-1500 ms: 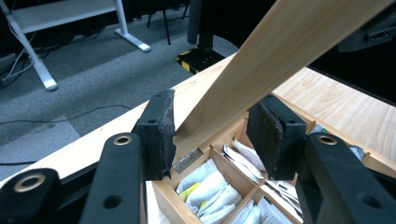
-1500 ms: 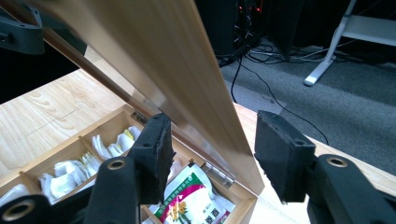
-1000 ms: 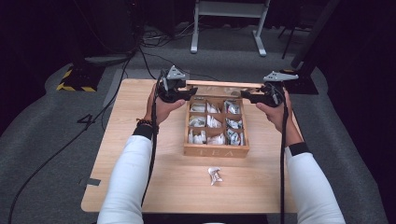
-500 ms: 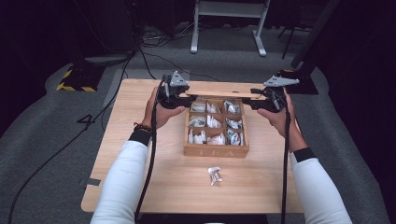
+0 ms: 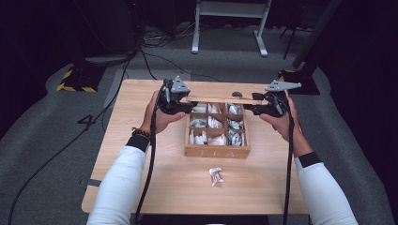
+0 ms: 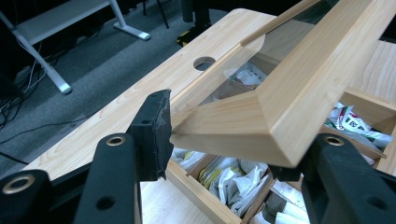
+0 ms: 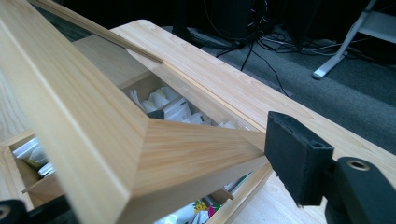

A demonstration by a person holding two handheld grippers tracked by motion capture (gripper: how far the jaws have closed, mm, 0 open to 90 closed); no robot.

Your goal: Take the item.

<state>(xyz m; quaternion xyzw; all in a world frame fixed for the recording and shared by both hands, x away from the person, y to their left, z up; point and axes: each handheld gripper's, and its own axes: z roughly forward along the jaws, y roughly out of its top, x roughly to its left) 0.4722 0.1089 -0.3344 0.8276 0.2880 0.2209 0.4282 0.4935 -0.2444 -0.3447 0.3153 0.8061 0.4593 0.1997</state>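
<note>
Two hand-held grippers met over the pale wooden table (image 5: 141,187) in the high view, the left gripper (image 5: 184,107) at nine o'clock and the right gripper (image 5: 251,108) at three o'clock of the partitioned wooden tea box (image 5: 217,151), each holding one end of its raised glass-paned wooden lid (image 5: 220,98), with a crumpled white tea bag (image 5: 216,176) lying loose at six o'clock. In the left gripper view the jaws, which had just been opening a little, pressed on the lid's corner (image 6: 261,116) above the packets. In the right gripper view the jaws, also just opening, bracketed the opposite corner (image 7: 140,158), one pad touching its edge.
</note>
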